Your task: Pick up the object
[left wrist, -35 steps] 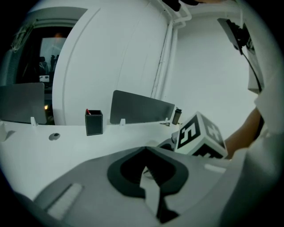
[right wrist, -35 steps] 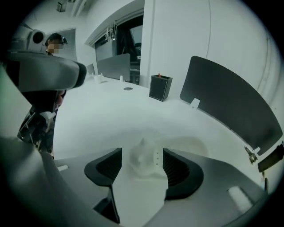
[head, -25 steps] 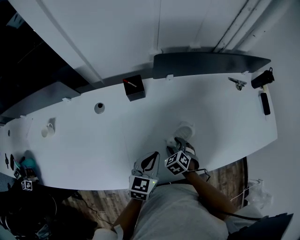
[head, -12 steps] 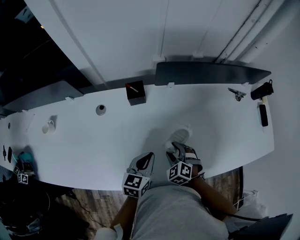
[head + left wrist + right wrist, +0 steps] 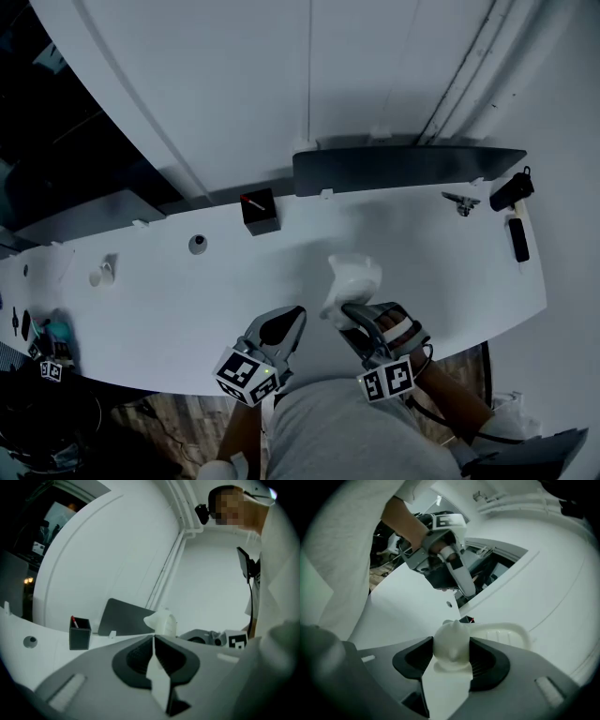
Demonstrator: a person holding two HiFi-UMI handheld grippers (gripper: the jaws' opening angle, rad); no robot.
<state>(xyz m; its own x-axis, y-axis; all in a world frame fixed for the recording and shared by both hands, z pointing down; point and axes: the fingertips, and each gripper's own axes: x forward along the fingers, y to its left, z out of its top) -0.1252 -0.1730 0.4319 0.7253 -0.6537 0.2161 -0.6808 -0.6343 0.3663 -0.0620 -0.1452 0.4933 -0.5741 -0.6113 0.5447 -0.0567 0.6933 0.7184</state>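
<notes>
Now pinching the white object (image 5: 353, 278) in the right gripper (image 5: 347, 309), above the near edge of the table (image 5: 450, 272).
Just closed in on its rounded end, jaws wide around it and pressing both sides, looped handle poking out beyond. Left gripper (image 5: 292, 317) alongside, jaws pressed together, empty. Black-and-white square patterns on each marker cube (image 5: 246, 373). Black box (image 5: 260, 212) at the back of the table, red-tipped pen (image 5: 251, 202) standing inside. Small dark bits (image 5: 511, 195) at the far right end too dim to name.
</notes>
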